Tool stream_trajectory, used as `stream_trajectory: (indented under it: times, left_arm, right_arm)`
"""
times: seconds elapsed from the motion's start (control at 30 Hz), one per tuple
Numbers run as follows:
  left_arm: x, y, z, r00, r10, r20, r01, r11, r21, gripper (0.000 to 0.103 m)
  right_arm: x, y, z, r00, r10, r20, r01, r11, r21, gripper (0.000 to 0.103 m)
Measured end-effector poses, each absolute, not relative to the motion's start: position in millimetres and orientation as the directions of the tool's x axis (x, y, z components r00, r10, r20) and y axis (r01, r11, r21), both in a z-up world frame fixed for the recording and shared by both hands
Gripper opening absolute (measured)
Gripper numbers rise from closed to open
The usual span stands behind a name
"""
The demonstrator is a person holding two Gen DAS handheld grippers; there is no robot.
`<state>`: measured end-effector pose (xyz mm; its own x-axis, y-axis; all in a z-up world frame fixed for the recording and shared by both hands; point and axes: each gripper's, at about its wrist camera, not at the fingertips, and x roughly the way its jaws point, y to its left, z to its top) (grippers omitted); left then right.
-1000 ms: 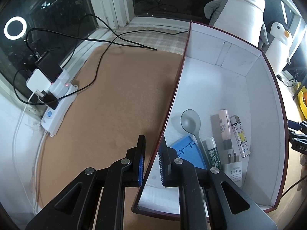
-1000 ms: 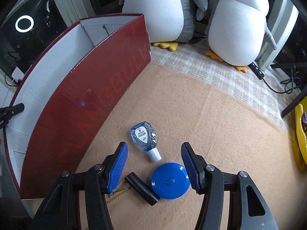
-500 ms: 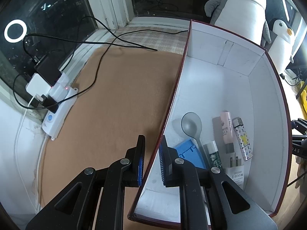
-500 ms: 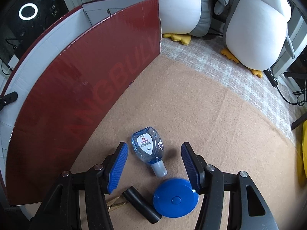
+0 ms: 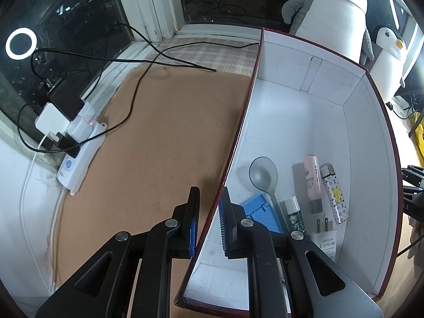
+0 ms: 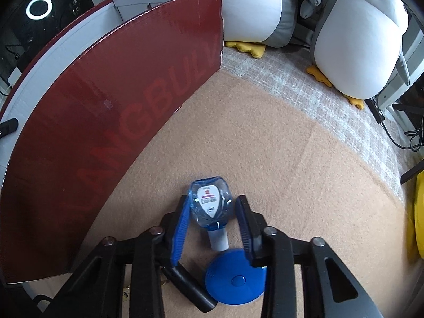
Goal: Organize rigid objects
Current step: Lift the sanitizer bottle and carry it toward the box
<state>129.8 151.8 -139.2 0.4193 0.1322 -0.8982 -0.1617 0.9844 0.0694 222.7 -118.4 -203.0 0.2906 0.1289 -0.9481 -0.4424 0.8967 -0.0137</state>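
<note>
Jaws of the right gripper [image 6: 212, 225] were closing around the sanitizer bottle [image 6: 210, 202]; left gripper [image 5: 209, 222] clenched the box wall [image 5: 238, 135].

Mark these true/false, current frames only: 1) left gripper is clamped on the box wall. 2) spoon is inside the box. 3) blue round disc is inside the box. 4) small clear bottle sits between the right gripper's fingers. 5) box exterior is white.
1) True. The left gripper is shut on the near wall of the box.
2) True. The spoon lies on the box floor.
3) False. The blue disc lies on the brown mat outside the box, near the right gripper.
4) True. The clear bottle is between its fingers, with the gripper closing around it.
5) False. The exterior is dark red; the interior is white.
</note>
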Motion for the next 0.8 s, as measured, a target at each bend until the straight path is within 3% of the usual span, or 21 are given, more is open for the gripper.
stream_trajectory:
  times: [0.37, 0.8]
  left_arm:
    - [126, 152, -137, 0.437, 0.118, -0.892, -0.156, 0.986, 0.054, 0.012]
    - [119, 160, -137, 0.459, 0.067, -0.886, -0.147, 0.989, -0.002, 0.011]
  right_arm:
    - [205, -123, -186, 0.325, 0.127, -0.937, -0.414, 0.910, -0.020, 0.028]
    - [181, -110, -125, 0.416, 0.153, -0.897, -0.403, 0.915, -0.031, 0.028]
